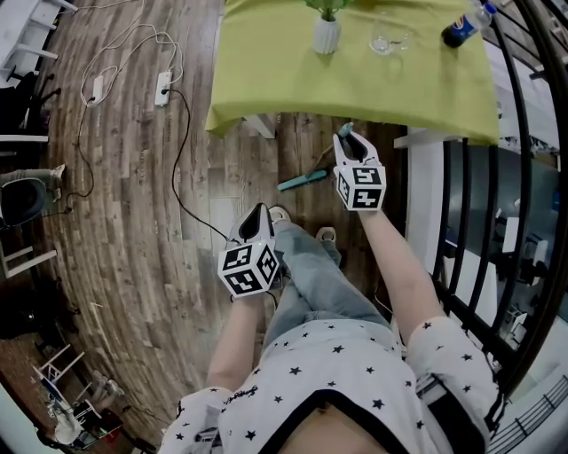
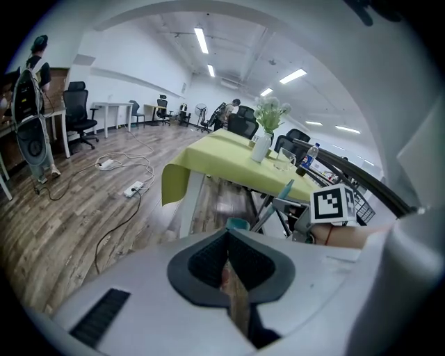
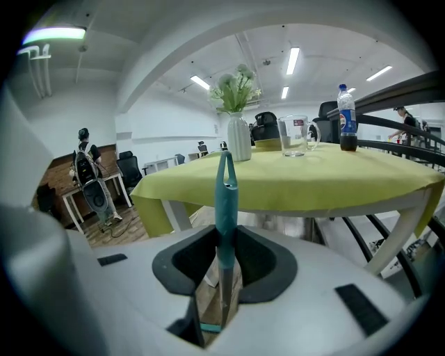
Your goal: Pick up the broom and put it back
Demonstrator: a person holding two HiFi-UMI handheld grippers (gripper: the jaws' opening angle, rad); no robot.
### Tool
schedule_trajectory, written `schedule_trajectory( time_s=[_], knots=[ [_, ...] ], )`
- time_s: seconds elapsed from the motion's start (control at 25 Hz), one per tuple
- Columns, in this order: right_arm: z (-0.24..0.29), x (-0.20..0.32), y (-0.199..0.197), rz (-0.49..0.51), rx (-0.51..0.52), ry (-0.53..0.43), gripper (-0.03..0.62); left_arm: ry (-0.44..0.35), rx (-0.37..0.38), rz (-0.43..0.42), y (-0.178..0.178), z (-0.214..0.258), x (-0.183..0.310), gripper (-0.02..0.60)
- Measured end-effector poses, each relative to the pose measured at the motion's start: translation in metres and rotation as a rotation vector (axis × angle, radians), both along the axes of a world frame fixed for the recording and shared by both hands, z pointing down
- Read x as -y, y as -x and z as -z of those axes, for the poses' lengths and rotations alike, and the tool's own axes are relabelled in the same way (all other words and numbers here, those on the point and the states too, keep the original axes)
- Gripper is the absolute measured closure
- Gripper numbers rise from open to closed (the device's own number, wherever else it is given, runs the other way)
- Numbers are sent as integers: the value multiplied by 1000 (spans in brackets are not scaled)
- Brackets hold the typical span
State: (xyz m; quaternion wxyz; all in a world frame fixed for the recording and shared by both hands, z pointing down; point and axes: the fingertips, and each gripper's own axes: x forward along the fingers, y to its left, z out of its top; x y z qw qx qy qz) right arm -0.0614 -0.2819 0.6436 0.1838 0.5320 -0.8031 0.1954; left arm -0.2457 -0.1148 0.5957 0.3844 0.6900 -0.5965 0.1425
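The broom has a thin grey shaft and a teal handle end (image 3: 224,198). In the right gripper view that end stands upright between the jaws, and my right gripper (image 3: 224,259) is shut on it. From the head view the right gripper (image 1: 346,142) is just in front of the table edge, with the teal tip (image 1: 346,129) poking out beyond it. A teal piece of the broom (image 1: 302,181) lies low by the floor below it. My left gripper (image 1: 257,215) hangs lower left, near the person's shoes. Its jaws (image 2: 228,268) are together with nothing between them. In that view the broom's handle (image 2: 286,189) rises at the right.
A table with a yellow-green cloth (image 1: 266,89) carries a white vase (image 1: 326,34), a glass (image 1: 383,42) and a cola bottle (image 1: 463,27). A black railing (image 1: 524,222) runs along the right. Power strips (image 1: 162,88) and cables (image 1: 182,168) lie on the wooden floor at left.
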Motion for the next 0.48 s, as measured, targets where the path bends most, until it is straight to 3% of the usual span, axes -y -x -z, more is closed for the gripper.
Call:
schedule_trajectory(
  time_s=[0.48],
  knots=[
    [-18,30,-20,-54,-15,33,508,26,0,-4,-7,-10,-6,569]
  ],
)
